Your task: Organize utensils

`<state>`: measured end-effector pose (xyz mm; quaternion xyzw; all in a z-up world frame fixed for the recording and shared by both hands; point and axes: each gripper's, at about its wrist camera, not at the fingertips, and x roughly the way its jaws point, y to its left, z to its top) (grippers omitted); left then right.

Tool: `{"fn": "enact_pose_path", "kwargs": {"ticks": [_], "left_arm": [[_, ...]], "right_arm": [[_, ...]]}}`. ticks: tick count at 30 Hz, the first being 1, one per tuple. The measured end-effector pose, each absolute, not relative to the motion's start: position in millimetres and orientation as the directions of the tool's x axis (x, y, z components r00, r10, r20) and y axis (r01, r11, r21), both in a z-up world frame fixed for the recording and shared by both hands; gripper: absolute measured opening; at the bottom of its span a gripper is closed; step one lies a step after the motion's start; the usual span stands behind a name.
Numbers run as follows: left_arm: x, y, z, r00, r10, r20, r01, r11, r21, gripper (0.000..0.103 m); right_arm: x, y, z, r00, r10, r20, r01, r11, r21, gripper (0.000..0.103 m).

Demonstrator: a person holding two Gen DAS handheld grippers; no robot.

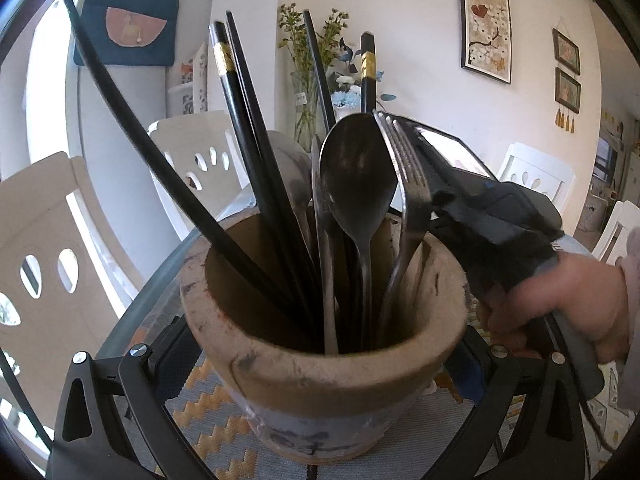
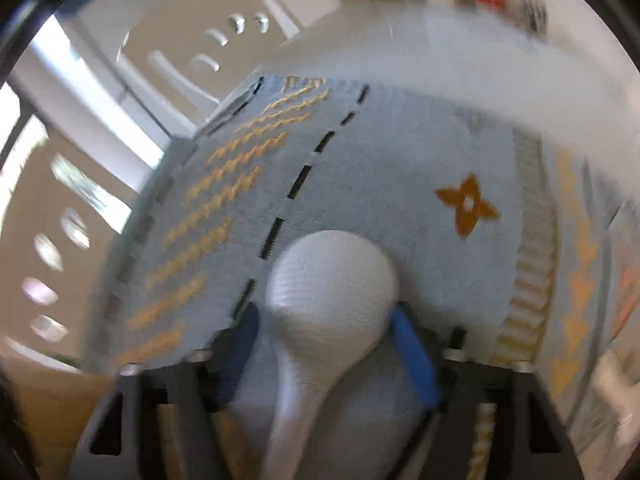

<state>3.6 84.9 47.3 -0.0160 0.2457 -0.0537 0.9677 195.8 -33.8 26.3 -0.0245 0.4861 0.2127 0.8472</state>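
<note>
Between the right gripper's [image 2: 323, 312] blue pads [image 2: 412, 352] lies a white paddle [image 2: 332, 280], flat on a pale blue mat [image 2: 400, 160]. Its long axis runs along the fingers: the round head points away from the wrist, past the fingertips, and the handle runs back under the gripper body. The fingers stand moderately apart. A strip of mat shows between the head and the left pad, so that pad is clear of it; the right pad sits just beside the head's edge, and the blur hides whether it touches. The mat carries yellow zigzag rows left of the fingers, a dashed black line just beyond the left fingertip, and an orange four-petal motif ahead and to the right.

Between the left gripper's [image 1: 316, 360] fingers stands a brown pot [image 1: 320, 380], upright, its mouth open upward. The pot hides the fingertips, so a grip cannot be told. Black chopsticks [image 1: 256, 152] lean up and left out of it, two with gold bands; a spoon [image 1: 356, 176] and a fork [image 1: 404, 160] stand handle-down, heads up. Right of the fork, a hand [image 1: 568, 304] holds the right gripper, angled downward beyond the pot. Dark marks on the pot's lower band are too smeared to read.
</note>
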Motion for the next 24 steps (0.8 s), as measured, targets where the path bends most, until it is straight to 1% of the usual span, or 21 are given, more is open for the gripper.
{"fn": "enact_pose_path", "kwargs": {"ticks": [2,3,4,5,6,7,9,11,14,17,19,20,22,23,24], "left_arm": [[4,86,47,0.872,-0.112,-0.477,0.096,0.994,-0.058,0.103],[3,86,47,0.872,-0.112,-0.477,0.097,0.994,-0.057,0.103],[3,86,47,0.873,-0.111,-0.476,0.096,0.994,-0.056,0.103],[2,86,47,0.873,-0.110,-0.475,0.096,0.994,-0.055,0.103],[2,86,47,0.873,-0.109,-0.475,0.095,0.994,-0.054,0.103],[2,85,47,0.873,-0.109,-0.475,0.095,0.994,-0.053,0.103],[2,85,46,0.872,-0.108,-0.477,0.095,0.994,-0.051,0.103],[2,84,47,0.874,-0.107,-0.475,0.094,0.994,-0.051,0.103],[1,82,47,0.879,-0.105,-0.466,0.093,0.995,-0.048,0.103],[1,82,46,0.877,-0.105,-0.468,0.094,0.994,-0.047,0.103],[1,81,46,0.876,-0.104,-0.470,0.093,0.995,-0.047,0.103],[1,81,46,0.876,-0.105,-0.471,0.093,0.994,-0.048,0.103],[1,81,47,0.877,-0.104,-0.468,0.092,0.995,-0.050,0.103],[1,81,47,0.878,-0.104,-0.467,0.091,0.995,-0.050,0.103],[1,81,47,0.878,-0.104,-0.466,0.090,0.995,-0.051,0.103]], "right_arm": [[194,-42,27,0.447,0.364,-0.817,-0.383,0.903,0.193,0.054],[194,-49,27,0.444,0.389,-0.807,-0.387,0.896,0.219,0.054],[192,-53,27,0.441,0.403,-0.802,-0.392,0.890,0.232,0.046],[191,-57,30,0.446,0.429,-0.785,-0.399,0.881,0.254,0.041],[190,-63,33,0.446,0.471,-0.761,-0.404,0.865,0.298,0.031],[189,-67,35,0.440,0.502,-0.744,-0.403,0.851,0.335,0.023],[188,-74,38,0.417,0.534,-0.735,-0.398,0.835,0.380,0.019],[190,-74,35,0.383,0.548,-0.744,-0.391,0.825,0.407,0.020],[193,-89,26,0.317,0.566,-0.761,-0.279,0.823,0.495,0.022],[189,-96,12,0.226,0.667,-0.710,-0.214,0.745,0.632,0.022],[181,-89,7,0.182,0.652,-0.736,-0.229,0.756,0.613,0.024],[177,-84,10,0.196,0.639,-0.744,-0.259,0.766,0.589,0.026],[174,-73,14,0.198,0.633,-0.749,-0.291,0.767,0.572,0.046],[173,-67,16,0.213,0.610,-0.763,-0.301,0.784,0.543,0.045],[175,-58,18,0.229,0.569,-0.790,-0.322,0.810,0.490,0.042]]}}
